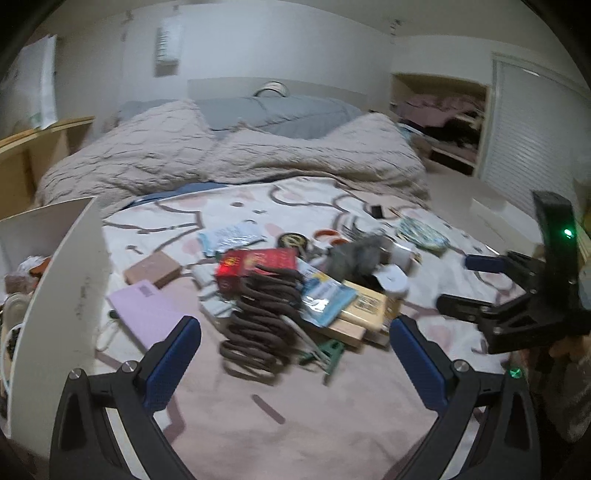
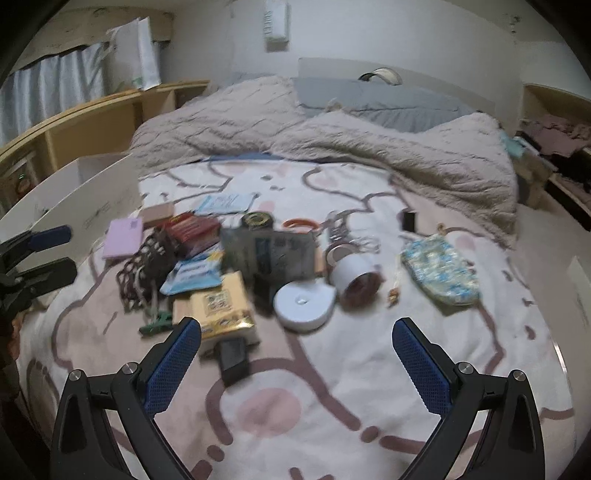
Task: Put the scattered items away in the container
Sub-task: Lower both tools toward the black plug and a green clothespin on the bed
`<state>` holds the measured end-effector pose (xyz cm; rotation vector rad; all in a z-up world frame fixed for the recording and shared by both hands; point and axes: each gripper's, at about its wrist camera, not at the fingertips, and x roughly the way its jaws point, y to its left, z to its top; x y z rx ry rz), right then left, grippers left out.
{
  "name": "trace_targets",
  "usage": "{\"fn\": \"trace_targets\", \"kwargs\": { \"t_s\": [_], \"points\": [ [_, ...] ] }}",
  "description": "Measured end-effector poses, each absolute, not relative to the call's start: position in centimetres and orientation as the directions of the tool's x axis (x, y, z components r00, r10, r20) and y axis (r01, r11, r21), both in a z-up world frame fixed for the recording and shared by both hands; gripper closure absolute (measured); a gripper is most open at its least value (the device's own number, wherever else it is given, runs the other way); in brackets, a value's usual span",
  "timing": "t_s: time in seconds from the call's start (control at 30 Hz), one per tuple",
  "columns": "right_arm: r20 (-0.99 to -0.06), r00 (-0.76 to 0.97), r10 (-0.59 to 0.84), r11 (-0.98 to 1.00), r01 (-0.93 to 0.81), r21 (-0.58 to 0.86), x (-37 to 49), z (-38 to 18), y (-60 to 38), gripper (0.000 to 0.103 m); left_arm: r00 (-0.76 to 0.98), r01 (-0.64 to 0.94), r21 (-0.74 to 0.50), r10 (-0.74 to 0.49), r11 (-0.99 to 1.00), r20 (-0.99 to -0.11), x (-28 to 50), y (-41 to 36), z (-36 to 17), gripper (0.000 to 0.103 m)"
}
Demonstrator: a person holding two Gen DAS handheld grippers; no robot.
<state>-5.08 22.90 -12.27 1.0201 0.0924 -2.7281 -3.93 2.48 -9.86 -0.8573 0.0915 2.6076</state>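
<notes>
With both tools, the left tool (image 1: 295, 354) and the right tool (image 2: 295, 354), spread wide and empty, lower one squarely over the near brown coiled cord (image 1: 258, 321) before closing, then carry it left into the white box (image 1: 66, 266).

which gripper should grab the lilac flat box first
Left, likely. The lilac flat box lies just beyond the open left gripper, beside the white container; the right gripper sits farther away.

We see a rumpled beige quilt (image 2: 332, 147) across the bed, grey pillow (image 2: 369, 99) behind it, pink cartoon-print blanket (image 2: 332, 387) in front, wooden shelf unit (image 2: 92, 122) at left, white wall device (image 2: 276, 22), open closet (image 1: 443, 118) w/ clothes at right
</notes>
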Motion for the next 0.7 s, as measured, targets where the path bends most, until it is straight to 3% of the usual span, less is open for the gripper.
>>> {"fn": "trace_targets", "kwargs": {
  "t_s": [0.2, 0.3, 0.57, 0.63, 0.7],
  "points": [
    [-0.712, -0.660, -0.238, -0.957, 0.283, 0.058, -5.3, -14.4, 21.9, 0.038, -0.678, -0.458, -0.092, 0.415, -0.884, -0.606, -3.5, 3.9, -10.7, 0.002],
    [-0.732, -0.624, -0.273, -0.947, 0.309, 0.090, -5.4, -15.4, 21.5, 0.051, -0.641, -0.486, -0.120, 0.446, -0.866, -0.625, -3.6, 4.2, -11.2, 0.011],
    [-0.756, -0.582, -0.299, -0.934, 0.341, 0.107, -5.7, -16.4, 20.6, 0.055, -0.517, -0.511, -0.250, 0.526, -0.823, -0.675, -4.8, 4.3, -13.2, 0.024],
    [-0.761, -0.573, -0.303, -0.933, 0.343, 0.113, -5.9, -16.6, 20.4, 0.062, -0.492, -0.505, -0.275, 0.535, -0.818, -0.687, -5.2, 4.4, -13.8, 0.026],
    [-0.763, -0.567, -0.310, -0.931, 0.344, 0.122, -6.0, -16.7, 20.4, 0.063, -0.471, -0.499, -0.291, 0.538, -0.816, -0.699, -5.6, 4.3, -14.3, 0.026]
  ]
}}
